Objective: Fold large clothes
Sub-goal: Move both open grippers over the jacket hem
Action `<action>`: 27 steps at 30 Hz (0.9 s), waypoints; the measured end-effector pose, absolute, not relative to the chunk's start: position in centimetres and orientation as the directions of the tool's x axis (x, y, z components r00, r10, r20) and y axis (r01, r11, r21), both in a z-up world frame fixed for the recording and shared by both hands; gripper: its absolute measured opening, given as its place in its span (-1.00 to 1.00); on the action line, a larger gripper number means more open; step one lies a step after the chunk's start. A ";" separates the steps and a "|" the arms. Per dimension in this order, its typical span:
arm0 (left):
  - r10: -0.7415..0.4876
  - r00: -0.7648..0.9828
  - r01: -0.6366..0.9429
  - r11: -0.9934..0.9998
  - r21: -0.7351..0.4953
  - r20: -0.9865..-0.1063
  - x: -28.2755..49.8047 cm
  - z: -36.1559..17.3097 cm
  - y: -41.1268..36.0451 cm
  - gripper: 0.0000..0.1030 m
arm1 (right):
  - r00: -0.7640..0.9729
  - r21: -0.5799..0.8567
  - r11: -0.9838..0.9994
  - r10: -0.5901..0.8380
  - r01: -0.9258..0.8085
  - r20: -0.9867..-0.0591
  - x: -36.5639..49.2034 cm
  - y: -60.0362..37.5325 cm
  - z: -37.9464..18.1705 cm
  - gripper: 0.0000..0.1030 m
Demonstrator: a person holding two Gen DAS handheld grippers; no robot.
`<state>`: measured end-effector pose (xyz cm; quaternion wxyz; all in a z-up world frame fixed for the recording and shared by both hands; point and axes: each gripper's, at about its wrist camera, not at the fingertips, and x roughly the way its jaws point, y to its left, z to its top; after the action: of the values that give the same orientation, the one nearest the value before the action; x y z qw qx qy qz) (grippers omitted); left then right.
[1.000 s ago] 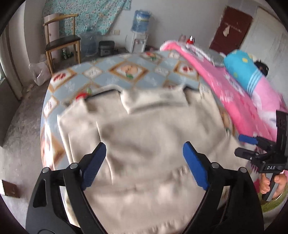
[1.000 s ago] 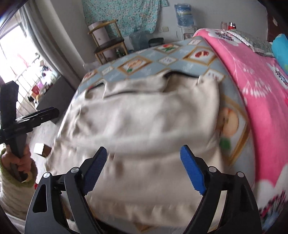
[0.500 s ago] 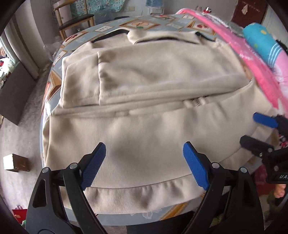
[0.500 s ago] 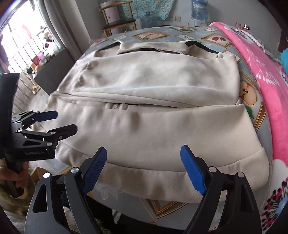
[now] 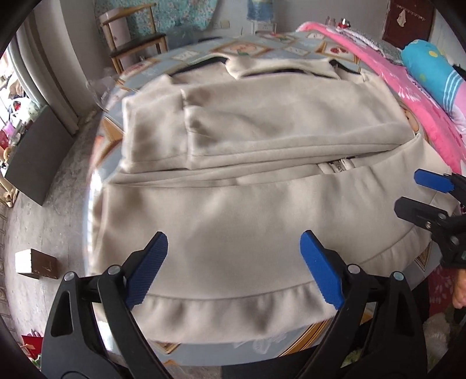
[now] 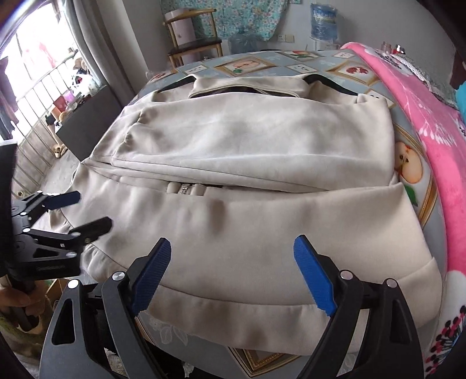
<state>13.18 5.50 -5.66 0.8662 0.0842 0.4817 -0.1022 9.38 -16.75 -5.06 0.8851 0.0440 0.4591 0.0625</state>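
A large beige zip jacket (image 5: pixel 247 180) lies flat on a bed with a patterned blue sheet (image 5: pixel 256 49), sleeves folded across its chest, collar at the far end, hem at the near edge. It also shows in the right wrist view (image 6: pixel 262 180). My left gripper (image 5: pixel 233 268) is open and empty just above the hem's left part. My right gripper (image 6: pixel 230 271) is open and empty above the hem's right part. Each gripper shows in the other's view, the right one (image 5: pixel 428 195) at the right edge and the left one (image 6: pixel 70 212) at the left edge.
A pink blanket (image 6: pixel 422 102) and a blue pillow (image 5: pixel 431 67) lie along the bed's right side. A wooden chair (image 5: pixel 131 43) and a water dispenser (image 6: pixel 323 23) stand by the far wall. A small box (image 5: pixel 35 261) sits on the floor at left.
Both grippers dropped from high above the jacket to its near hem and stayed open. In the last half second they moved only slightly.
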 end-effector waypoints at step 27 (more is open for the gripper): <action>-0.221 0.506 0.086 0.975 -0.206 -0.834 15.4 -6.3 17.8 -0.13 | 0.511 0.116 0.980 0.185 -0.164 -0.840 10.2 -13.2 -6.4 0.63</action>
<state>15.43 17.77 -6.26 0.8651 -0.0691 0.4888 -0.0887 10.18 -13.23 -6.37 0.8691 0.0110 0.4843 0.1003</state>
